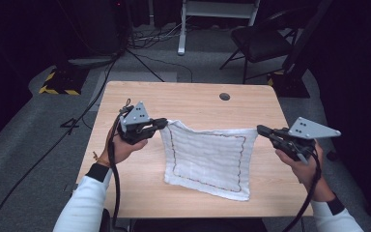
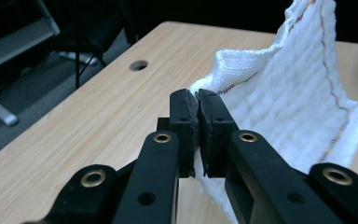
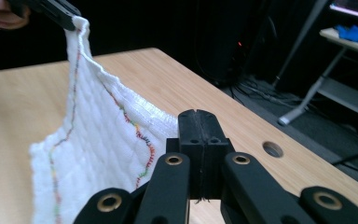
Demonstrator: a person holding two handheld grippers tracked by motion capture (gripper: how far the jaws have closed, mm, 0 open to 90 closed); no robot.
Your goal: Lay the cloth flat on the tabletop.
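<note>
a white quilted cloth with multicoloured stitching along its border is hanging between the two grippers above a light wooden table. the left gripper is pinching one upper corner of the cloth, and the right gripper is pinching the other upper corner, so the top edge is sagging a little between them. the lower edge of the cloth is resting on the table near the person's side, with the lower corners lying flat on the wood.

in the left gripper view, the left gripper is clenching its jaws on the cloth, and a thin white fold is showing in the narrow slit between the pads. the cloth is rising up and away to the right of the jaws. in the right gripper view, the right gripper is standing with its jaws pressed tightly together, and the cloth is running from just beside them up to the left gripper at the top left of that view.

a round cable hole is sitting in the far part of the table, well apart from the cloth. a black chair is standing on the grey floor beyond the table.
</note>
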